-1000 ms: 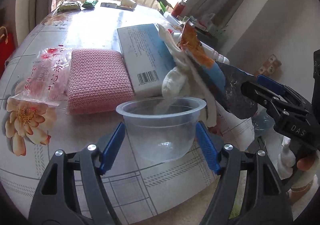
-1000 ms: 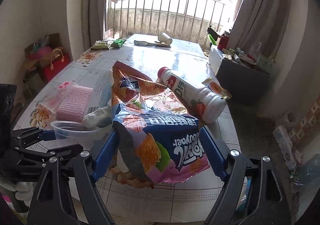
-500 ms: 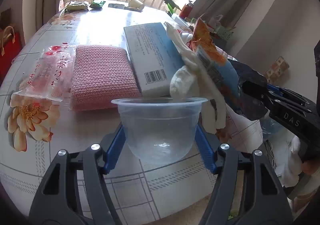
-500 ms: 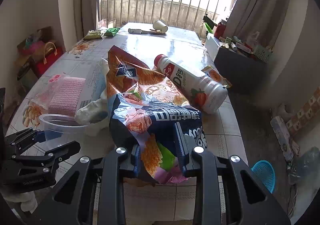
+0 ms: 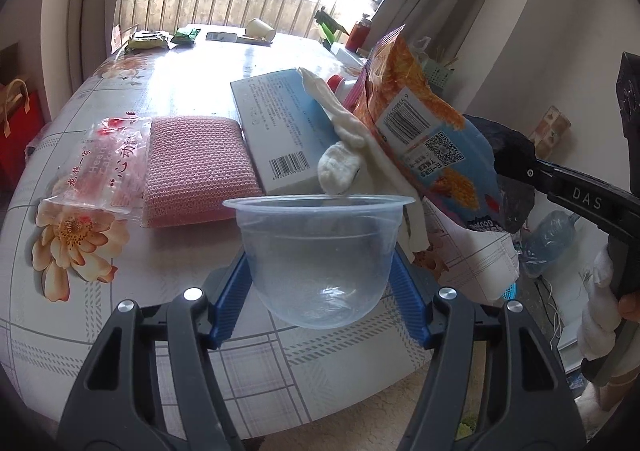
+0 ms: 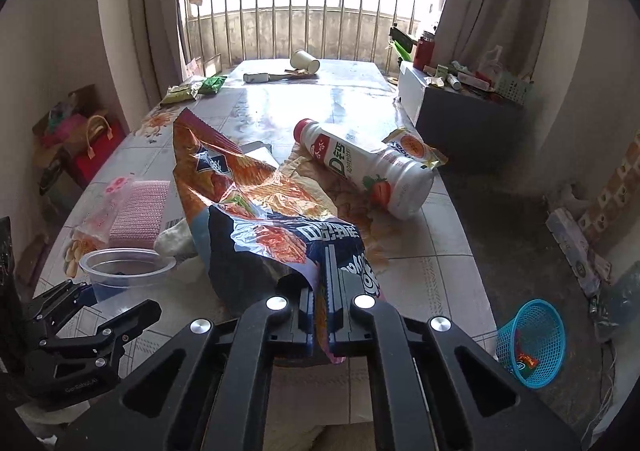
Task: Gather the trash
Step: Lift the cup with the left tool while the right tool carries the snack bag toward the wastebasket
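— Jaws first: how did each pair stand?

— Right gripper point(image 6: 325, 291) had just been closing, and its jaws were clamped together on the lower edge of the crumpled snack bag point(image 6: 256, 211), which rose up from them over the tabletop point(image 6: 420, 271). The left gripper point(image 5: 320, 279) had its blue pads on either side of a clear plastic cup point(image 5: 320, 251), pressing its walls; the cup sat between them near the tabletop's front edge.

— What was hard to make out?

— The bag hid much behind it. From the left wrist view only the red cap of the white drink bottle point(image 6: 368, 171) peeked past it, and a white crumpled cloth point(image 5: 352, 159) was partly covered by the bag and the cup rim. The pale box with a barcode point(image 5: 276, 131) was overlapped too. Whether the cup's base touched the tabletop I couldn't tell.

— Anything else?

— A pink knitted pad point(image 5: 192, 167) lay beside the box, and a blue basket point(image 6: 532, 343) stood on the floor, tilted — its contents too small to read.
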